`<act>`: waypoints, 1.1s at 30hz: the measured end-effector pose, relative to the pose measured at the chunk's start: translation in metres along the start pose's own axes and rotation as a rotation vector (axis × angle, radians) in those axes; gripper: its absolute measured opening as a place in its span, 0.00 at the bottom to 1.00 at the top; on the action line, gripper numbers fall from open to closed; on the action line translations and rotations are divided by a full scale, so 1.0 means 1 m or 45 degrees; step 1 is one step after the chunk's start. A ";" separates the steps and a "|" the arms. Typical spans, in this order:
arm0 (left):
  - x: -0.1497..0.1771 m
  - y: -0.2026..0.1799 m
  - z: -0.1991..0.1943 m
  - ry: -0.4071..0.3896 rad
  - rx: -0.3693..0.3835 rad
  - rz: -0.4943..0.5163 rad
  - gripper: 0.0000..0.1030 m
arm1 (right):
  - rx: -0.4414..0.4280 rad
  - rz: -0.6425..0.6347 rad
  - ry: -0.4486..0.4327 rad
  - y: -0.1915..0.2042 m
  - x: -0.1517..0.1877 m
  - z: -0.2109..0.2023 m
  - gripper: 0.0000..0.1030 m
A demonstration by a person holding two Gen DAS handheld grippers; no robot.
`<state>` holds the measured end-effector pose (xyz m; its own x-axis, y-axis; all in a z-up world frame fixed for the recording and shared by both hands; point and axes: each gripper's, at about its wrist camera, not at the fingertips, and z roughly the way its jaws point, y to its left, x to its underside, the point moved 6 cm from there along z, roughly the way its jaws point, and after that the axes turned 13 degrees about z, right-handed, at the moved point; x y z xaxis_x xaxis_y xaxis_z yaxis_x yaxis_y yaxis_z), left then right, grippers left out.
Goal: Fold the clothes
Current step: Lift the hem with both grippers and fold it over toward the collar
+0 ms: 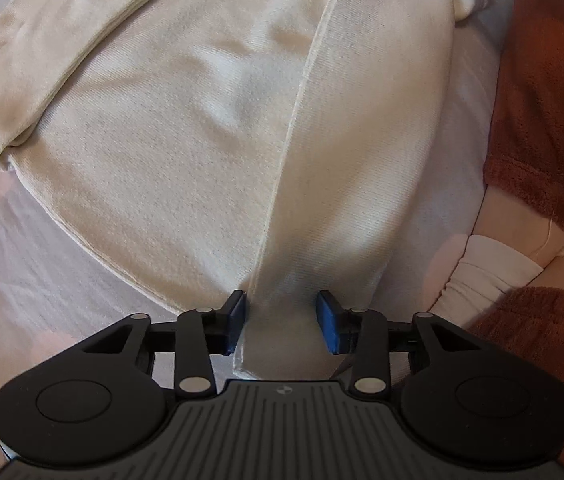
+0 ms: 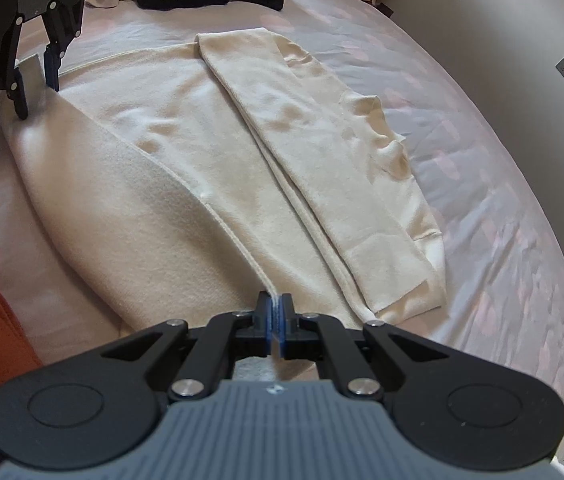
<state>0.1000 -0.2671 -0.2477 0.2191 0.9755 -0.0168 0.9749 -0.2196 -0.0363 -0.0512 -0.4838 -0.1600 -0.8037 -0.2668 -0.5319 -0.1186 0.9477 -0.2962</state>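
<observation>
the cream garment (image 2: 201, 152) lies flat on the bed (image 2: 482, 208), its folded-over near edge running lengthwise between the right hand-held gripper (image 2: 275, 322), clenched on it, and the left hand-held gripper (image 1: 282, 322), straddling it unclamped.

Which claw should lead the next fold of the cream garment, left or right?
Probably right. The right claw is shut on the cream garment's hemmed edge, ready to carry it. The left claw straddles a raised strip at the far corner, pads apart from the cloth.
</observation>
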 end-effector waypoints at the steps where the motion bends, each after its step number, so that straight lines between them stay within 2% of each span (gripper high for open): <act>1: 0.002 -0.002 -0.002 -0.004 -0.001 -0.004 0.13 | 0.006 -0.005 -0.002 0.001 0.001 -0.004 0.04; 2: 0.004 -0.003 -0.005 -0.014 -0.011 -0.004 0.06 | 0.013 -0.008 -0.004 0.001 0.002 -0.008 0.04; 3: 0.006 -0.005 -0.009 -0.026 -0.025 -0.004 0.05 | 0.021 -0.011 -0.007 0.002 0.003 -0.012 0.04; 7: 0.018 -0.010 -0.035 -0.102 -0.100 -0.034 0.04 | 0.068 -0.030 -0.031 0.004 0.004 -0.031 0.04; 12: 0.032 -0.005 -0.091 -0.257 -0.252 -0.112 0.04 | 0.154 -0.064 -0.078 0.003 -0.003 -0.060 0.03; 16: 0.020 0.017 -0.148 -0.378 -0.419 -0.130 0.04 | 0.233 -0.080 -0.117 -0.008 -0.019 -0.083 0.03; 20: -0.002 0.034 -0.181 -0.429 -0.548 -0.097 0.04 | 0.310 -0.097 -0.140 -0.025 -0.043 -0.096 0.03; 28: -0.042 0.089 -0.197 -0.428 -0.711 -0.035 0.04 | 0.424 -0.122 -0.130 -0.079 -0.099 -0.071 0.03; 33: -0.067 0.139 -0.190 -0.426 -0.741 -0.058 0.04 | 0.470 -0.119 -0.111 -0.116 -0.131 -0.027 0.03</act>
<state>0.2279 -0.3618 -0.0619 0.2448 0.9079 -0.3402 0.8655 -0.0464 0.4988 0.0524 -0.5541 -0.0346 -0.7446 -0.3780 -0.5501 0.0415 0.7964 -0.6034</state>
